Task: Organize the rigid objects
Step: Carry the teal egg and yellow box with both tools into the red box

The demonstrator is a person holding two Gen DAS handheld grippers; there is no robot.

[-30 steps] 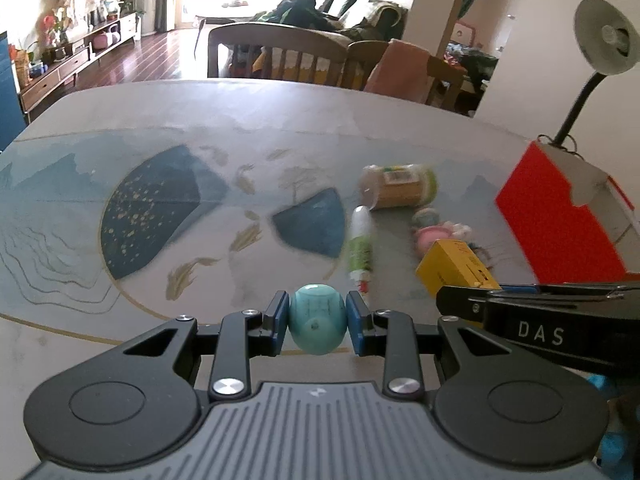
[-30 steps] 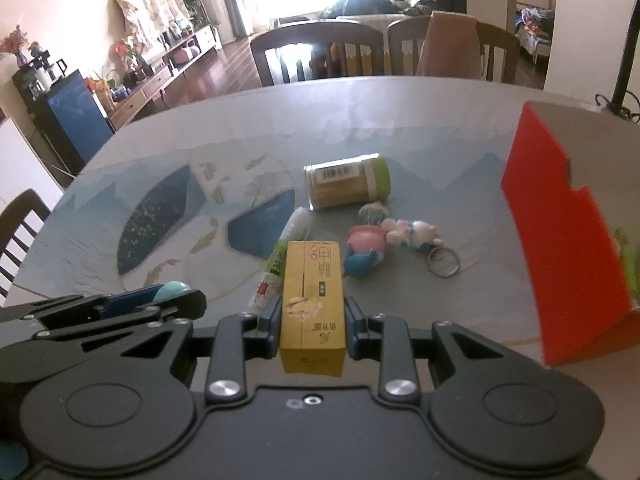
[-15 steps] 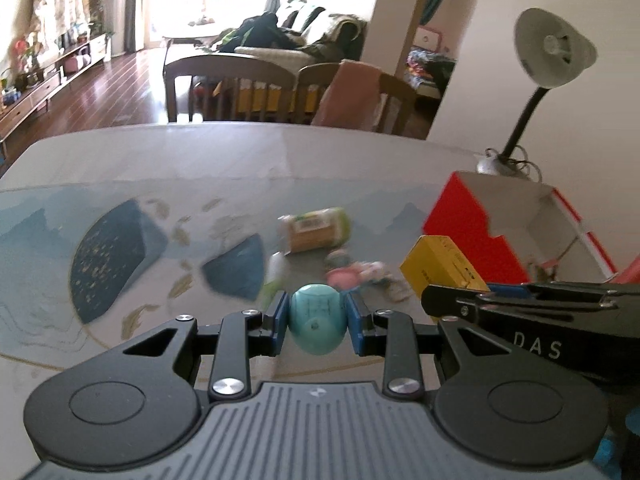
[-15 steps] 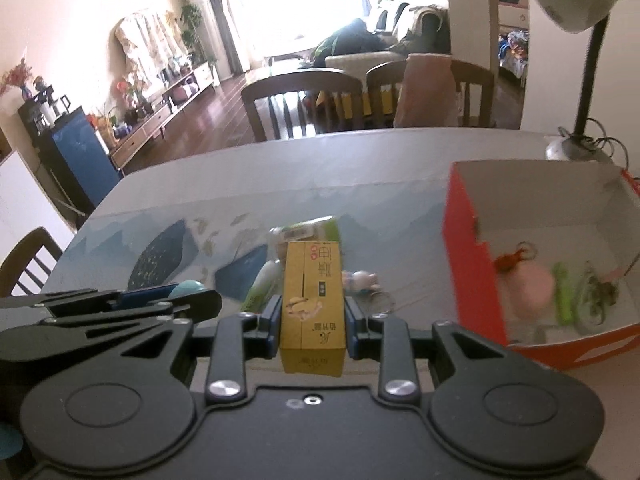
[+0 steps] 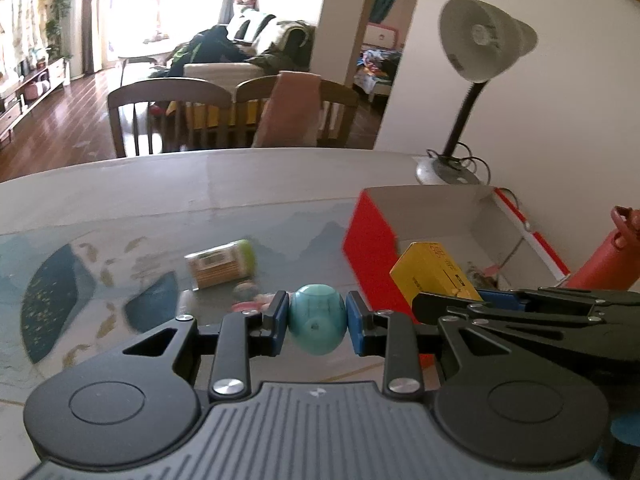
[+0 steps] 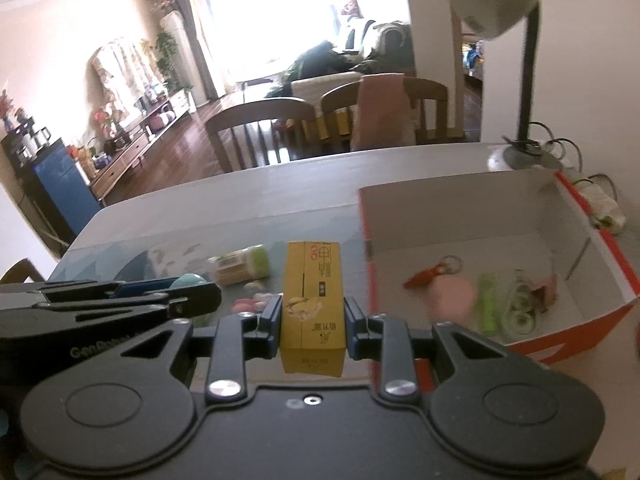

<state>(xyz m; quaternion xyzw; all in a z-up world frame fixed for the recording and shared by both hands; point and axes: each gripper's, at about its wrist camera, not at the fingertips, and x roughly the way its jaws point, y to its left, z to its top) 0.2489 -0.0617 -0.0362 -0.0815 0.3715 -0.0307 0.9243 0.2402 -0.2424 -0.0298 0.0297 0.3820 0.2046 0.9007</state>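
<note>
The left tongs (image 5: 317, 319) are clamped on a teal egg-shaped toy (image 5: 317, 318); the right tongs (image 6: 313, 326) are clamped on a yellow carton (image 6: 313, 304). Both are held above the counter (image 5: 240, 184), with the red box (image 6: 472, 216) ahead and to the right of each. The rounded toy is pinched only at its sides, so it could squirt free. The two tongs ride close together and could knock. Released short, the carton may strike the box's near wall.
</note>
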